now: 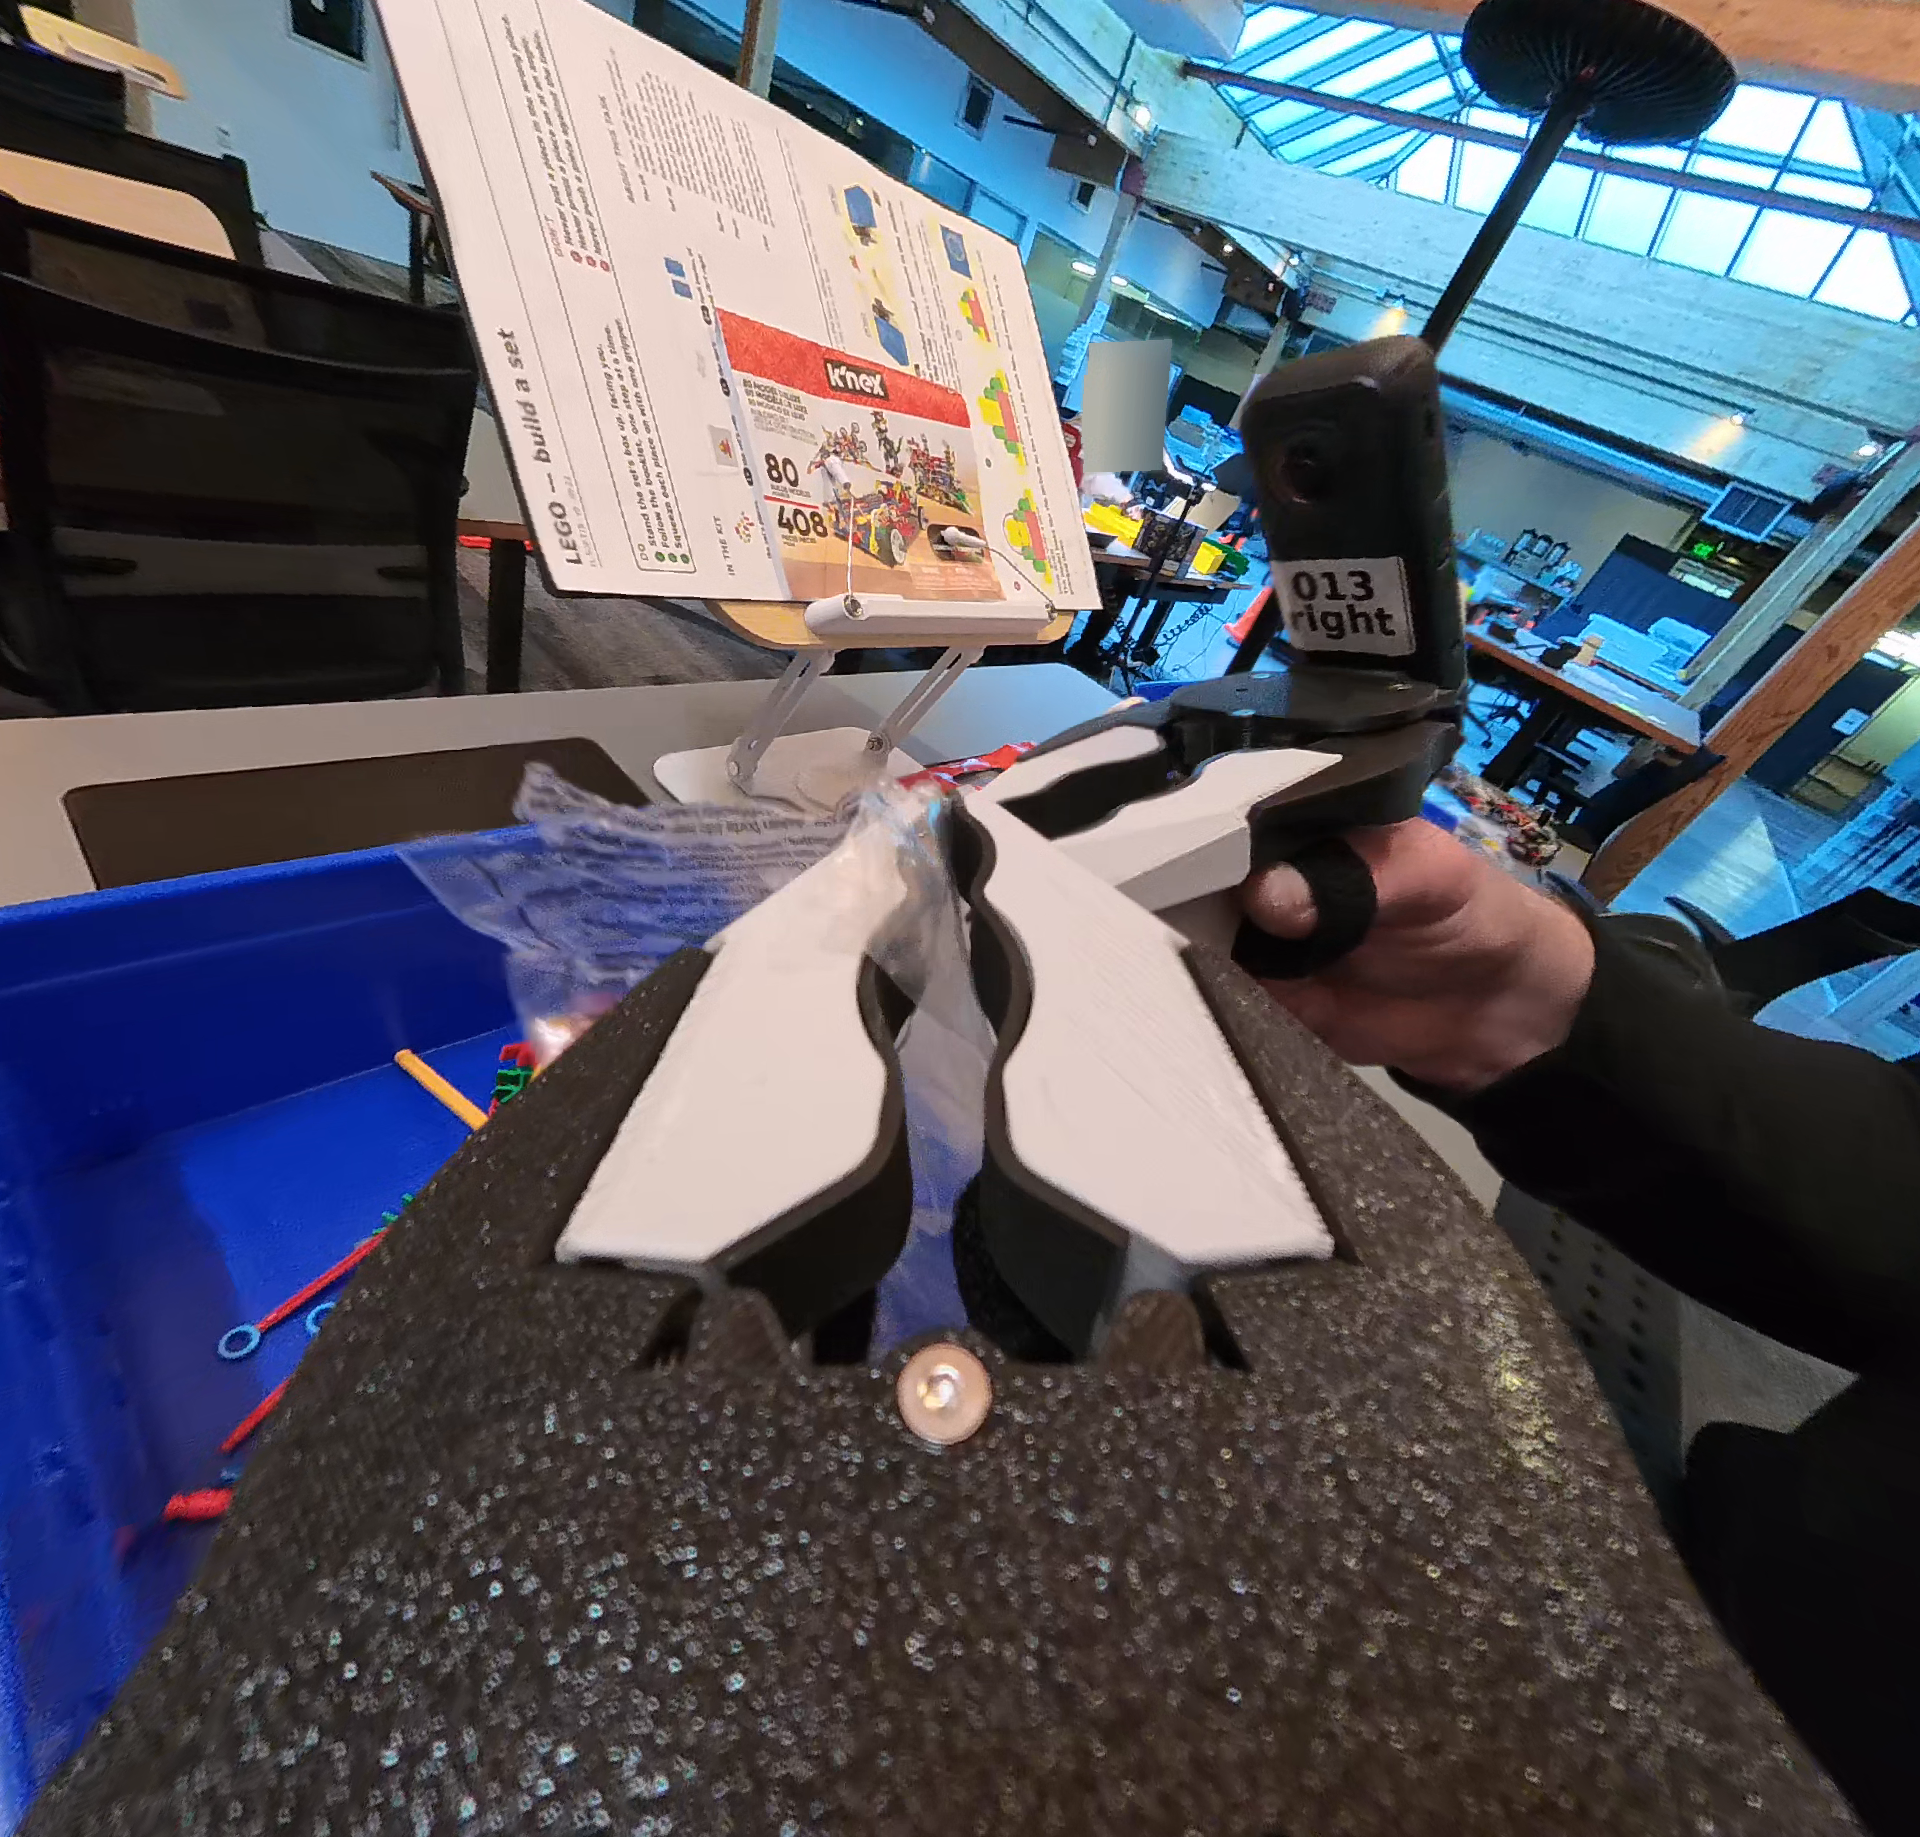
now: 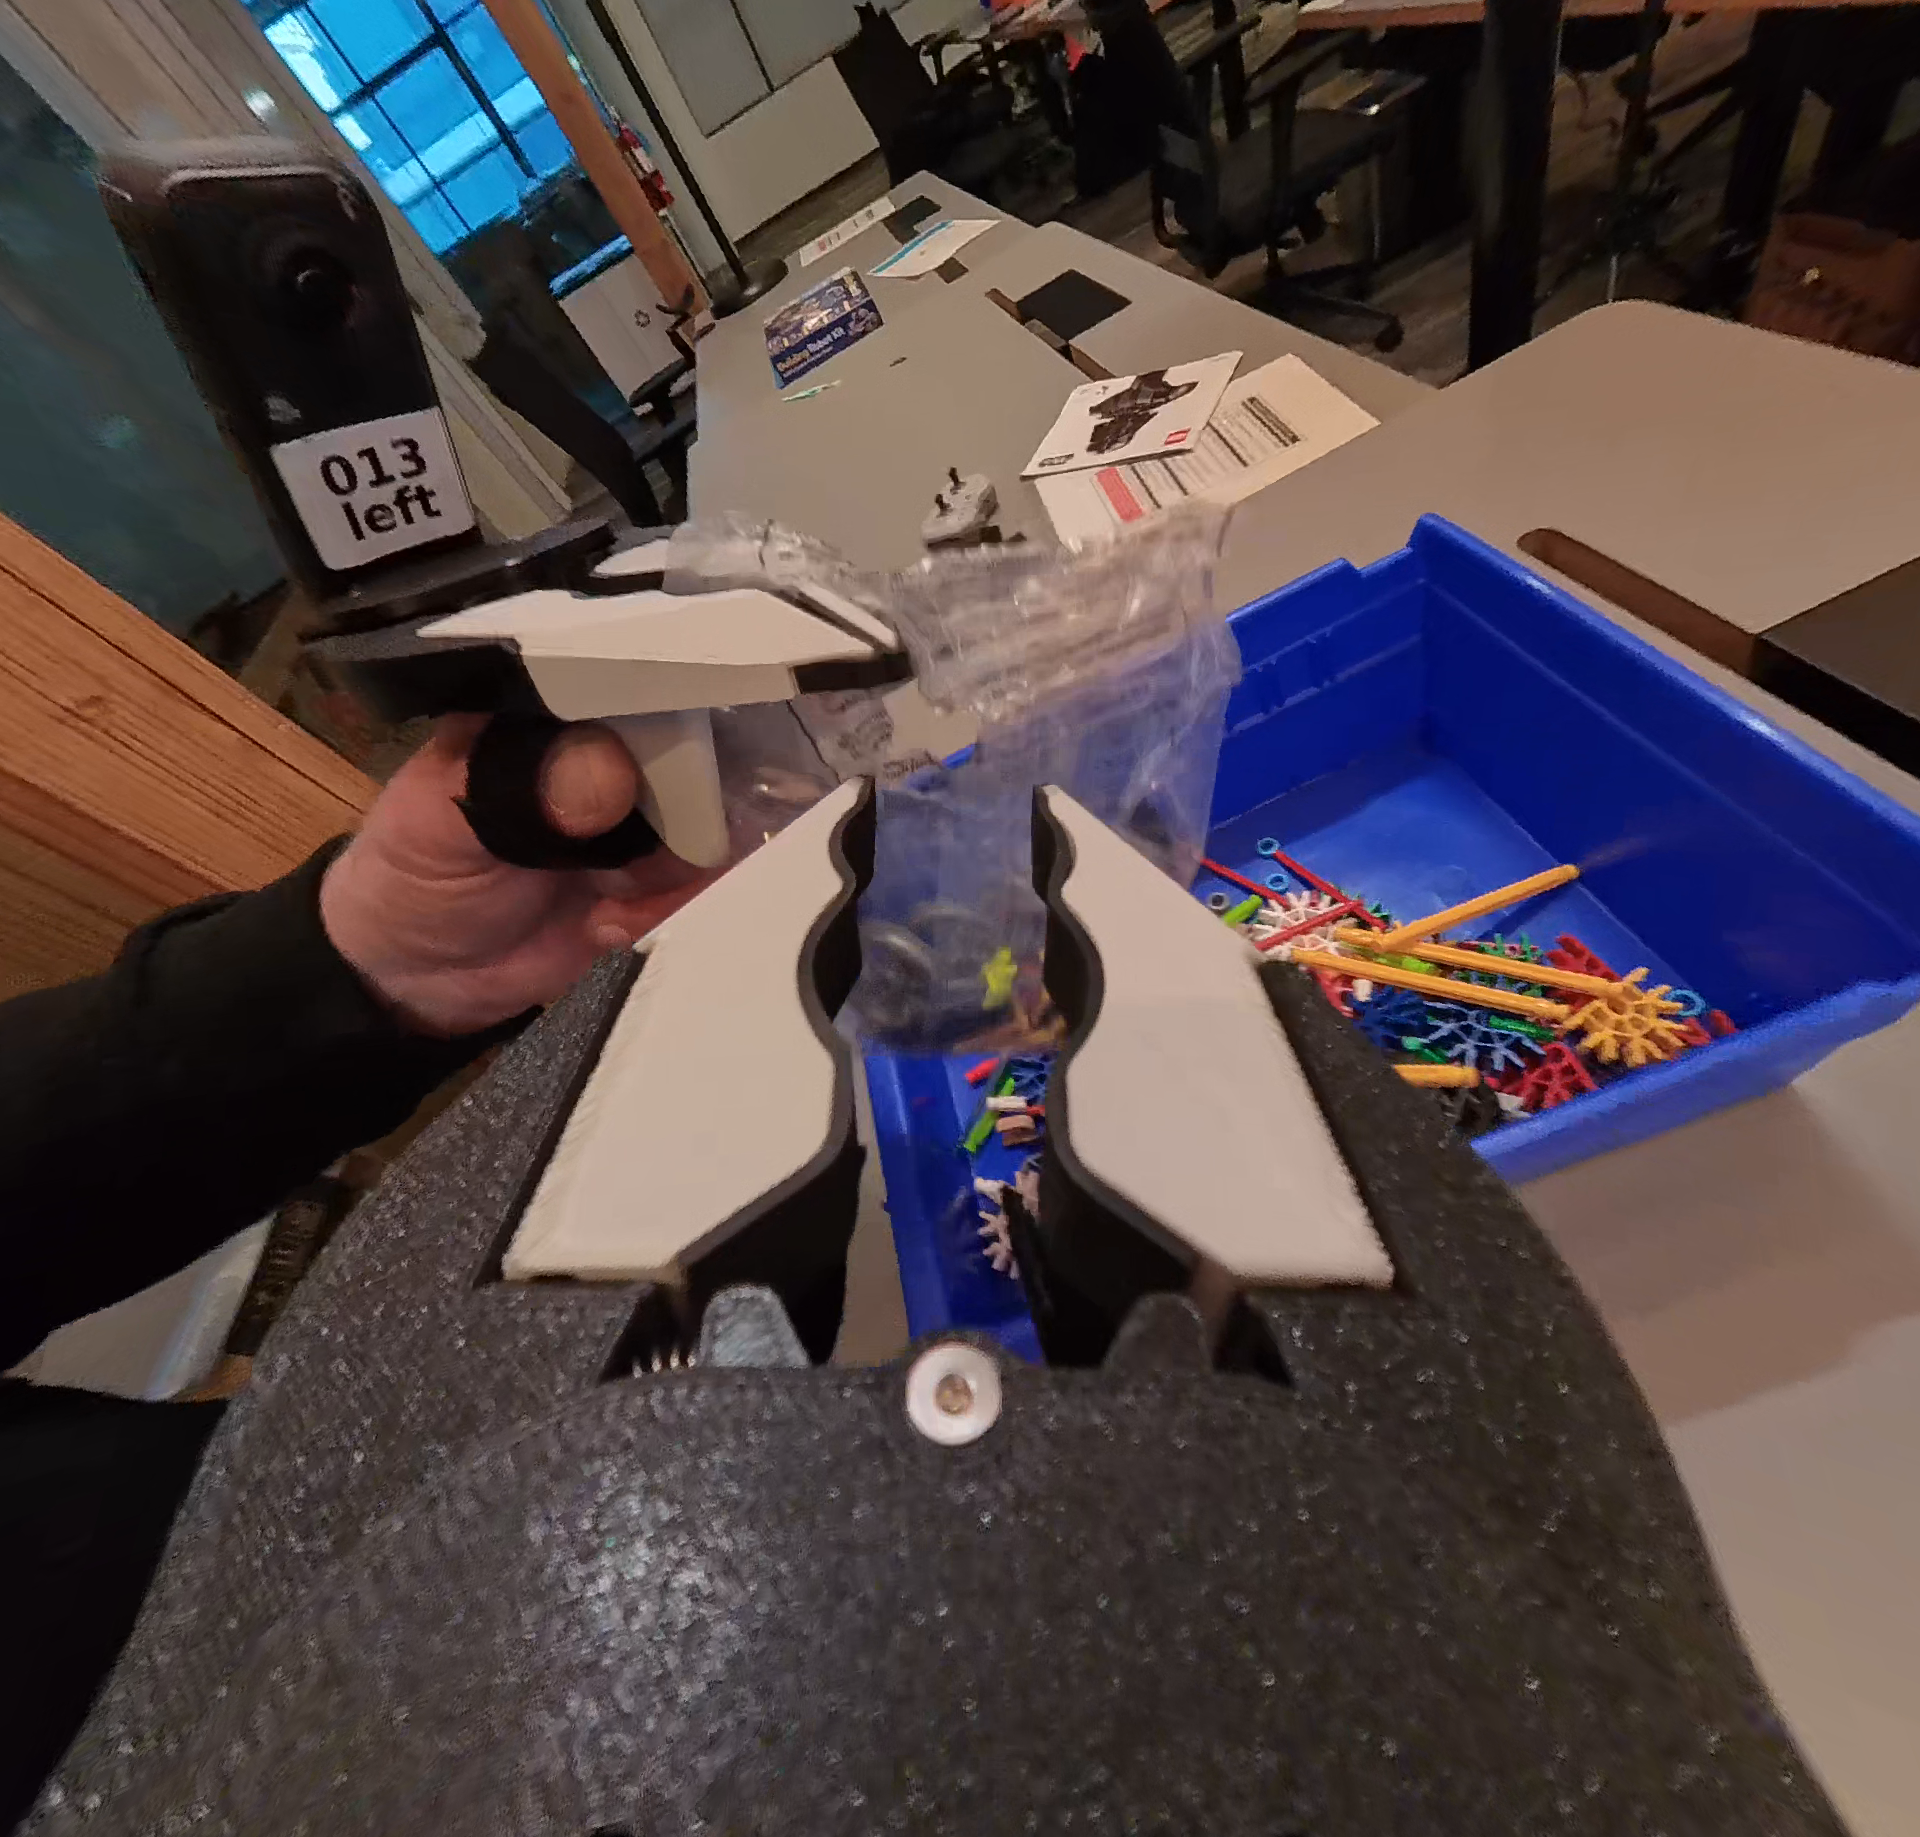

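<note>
Raised over blue bin (image 2: 1558, 665), left gripper (image 1: 930, 831) clamped on clear plastic bag (image 2: 1049, 644); right gripper (image 2: 951, 800) apart, empty, beside bag; loose colourful building pieces (image 2: 1475, 998) below

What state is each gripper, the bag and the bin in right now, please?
left gripper: jaws shut on the top of the clear plastic bag.
right gripper: jaws open, gripping nothing, bag just ahead.
clear plastic bag: hanging above the blue bin, small parts inside.
blue bin: uncovered, holding loose coloured pieces.
</note>
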A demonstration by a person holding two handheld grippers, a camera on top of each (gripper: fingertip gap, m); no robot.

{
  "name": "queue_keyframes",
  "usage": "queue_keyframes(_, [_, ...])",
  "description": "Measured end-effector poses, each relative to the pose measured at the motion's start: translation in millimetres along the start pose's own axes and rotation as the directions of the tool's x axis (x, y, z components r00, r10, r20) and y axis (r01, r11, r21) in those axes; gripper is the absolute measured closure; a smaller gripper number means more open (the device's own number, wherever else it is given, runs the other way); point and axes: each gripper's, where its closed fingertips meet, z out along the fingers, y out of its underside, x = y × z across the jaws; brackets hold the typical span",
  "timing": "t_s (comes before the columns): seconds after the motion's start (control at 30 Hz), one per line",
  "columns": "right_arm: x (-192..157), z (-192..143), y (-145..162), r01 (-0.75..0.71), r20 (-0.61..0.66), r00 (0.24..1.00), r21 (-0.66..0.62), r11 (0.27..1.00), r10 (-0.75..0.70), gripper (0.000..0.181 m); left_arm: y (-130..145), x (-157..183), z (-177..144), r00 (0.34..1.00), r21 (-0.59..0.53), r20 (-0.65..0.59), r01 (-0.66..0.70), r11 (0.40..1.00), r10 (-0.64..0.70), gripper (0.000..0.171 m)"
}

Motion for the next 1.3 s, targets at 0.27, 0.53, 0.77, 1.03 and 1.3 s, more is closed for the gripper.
queue_keyframes(0.27, [5, 8, 12, -0.087, 0.015, 0.996, -0.043, 0.995, 0.087, 0.153, 7, 6, 3, 1.0, -0.003, -0.015, -0.001, 1.0, 0.001, 0.171])
queue_keyframes(0.53, [13, 11, 26, -0.07, -0.023, 0.997, -0.088, 0.994, 0.068, 0.153, 9, 4, 6, 1.0, 0.009, -0.01, -0.002, 1.0, 0.002, 0.171])
queue_keyframes(0.77, [15, 15, 24, -0.07, -0.022, 0.997, -0.081, 0.994, 0.069, 0.149, 12, 5, 10, 1.0, 0.007, -0.02, -0.001, 1.0, 0.001, 0.171])
queue_keyframes(1.03, [22, 14, 27, -0.047, -0.041, 0.998, -0.082, 0.996, 0.044, 0.177, 16, 6, 13, 1.0, 0.0, -0.017, -0.002, 1.0, 0.002, 0.171])
queue_keyframes(1.3, [34, 13, 25, 0.061, -0.111, 0.991, -0.097, 0.993, -0.072, 0.181, 24, 16, 18, 0.998, -0.03, -0.023, -0.062, 0.998, 0.062, 0.171])
